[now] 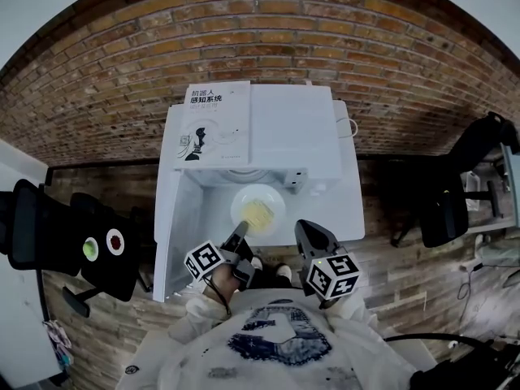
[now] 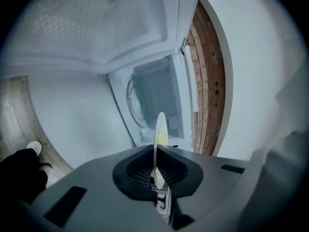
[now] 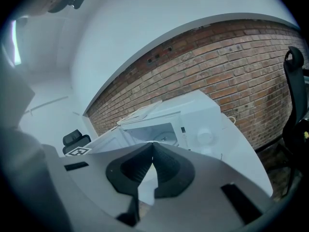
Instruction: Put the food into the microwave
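A white plate (image 1: 257, 208) with yellow food (image 1: 259, 214) hangs level in front of the open white microwave (image 1: 292, 128). My left gripper (image 1: 241, 234) is shut on the plate's near rim. In the left gripper view the plate (image 2: 159, 129) shows edge-on, clamped between the jaws of the left gripper (image 2: 156, 149), and the microwave's cavity with its glass turntable (image 2: 137, 98) lies straight ahead. My right gripper (image 1: 309, 236) hovers just right of the plate, shut and empty. From the right gripper (image 3: 152, 147) the microwave (image 3: 198, 124) is seen beyond the closed tips.
The microwave door (image 1: 173, 230) swings open to the left, and the same door (image 2: 96, 28) fills the upper left gripper view. A book (image 1: 216, 124) lies on the microwave's top. Black office chairs stand at left (image 1: 97, 254) and right (image 1: 459, 197). A brick wall (image 1: 260, 31) is behind.
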`<act>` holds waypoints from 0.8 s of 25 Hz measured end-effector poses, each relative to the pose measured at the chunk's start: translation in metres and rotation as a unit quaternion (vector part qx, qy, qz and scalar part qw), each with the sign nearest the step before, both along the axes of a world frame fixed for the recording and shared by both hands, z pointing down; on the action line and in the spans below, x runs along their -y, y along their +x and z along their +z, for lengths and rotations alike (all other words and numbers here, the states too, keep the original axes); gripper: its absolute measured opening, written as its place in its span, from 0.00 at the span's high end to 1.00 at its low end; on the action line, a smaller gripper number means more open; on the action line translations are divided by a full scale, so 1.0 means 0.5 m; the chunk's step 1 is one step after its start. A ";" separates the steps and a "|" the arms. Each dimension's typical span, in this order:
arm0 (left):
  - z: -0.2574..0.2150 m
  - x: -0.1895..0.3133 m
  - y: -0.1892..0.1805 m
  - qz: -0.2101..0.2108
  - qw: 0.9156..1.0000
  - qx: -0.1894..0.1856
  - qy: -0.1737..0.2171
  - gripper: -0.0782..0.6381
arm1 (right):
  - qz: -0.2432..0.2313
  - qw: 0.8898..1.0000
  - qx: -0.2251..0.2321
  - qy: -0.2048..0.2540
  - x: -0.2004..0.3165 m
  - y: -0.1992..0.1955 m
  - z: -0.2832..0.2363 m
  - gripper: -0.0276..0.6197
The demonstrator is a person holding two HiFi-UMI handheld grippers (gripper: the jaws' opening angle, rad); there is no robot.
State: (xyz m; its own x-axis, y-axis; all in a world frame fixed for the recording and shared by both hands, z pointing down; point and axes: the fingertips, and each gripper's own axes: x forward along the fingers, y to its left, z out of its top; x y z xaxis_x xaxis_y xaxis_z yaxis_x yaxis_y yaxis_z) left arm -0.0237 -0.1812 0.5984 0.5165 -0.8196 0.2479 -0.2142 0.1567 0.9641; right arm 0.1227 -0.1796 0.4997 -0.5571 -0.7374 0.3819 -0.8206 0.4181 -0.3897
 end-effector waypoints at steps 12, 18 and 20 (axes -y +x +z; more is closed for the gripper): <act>0.050 0.070 -0.013 -0.008 1.000 0.009 -0.018 0.87 | 0.014 1.000 -0.008 -0.006 0.030 0.011 0.005 0.94; 0.080 0.103 -0.020 -0.023 0.999 0.013 -0.030 0.87 | 0.013 1.000 -0.010 -0.009 0.047 0.006 0.010 0.94; 0.087 0.115 -0.021 -0.025 0.999 0.015 -0.033 0.87 | 0.014 1.000 -0.011 -0.011 0.052 0.007 0.012 0.94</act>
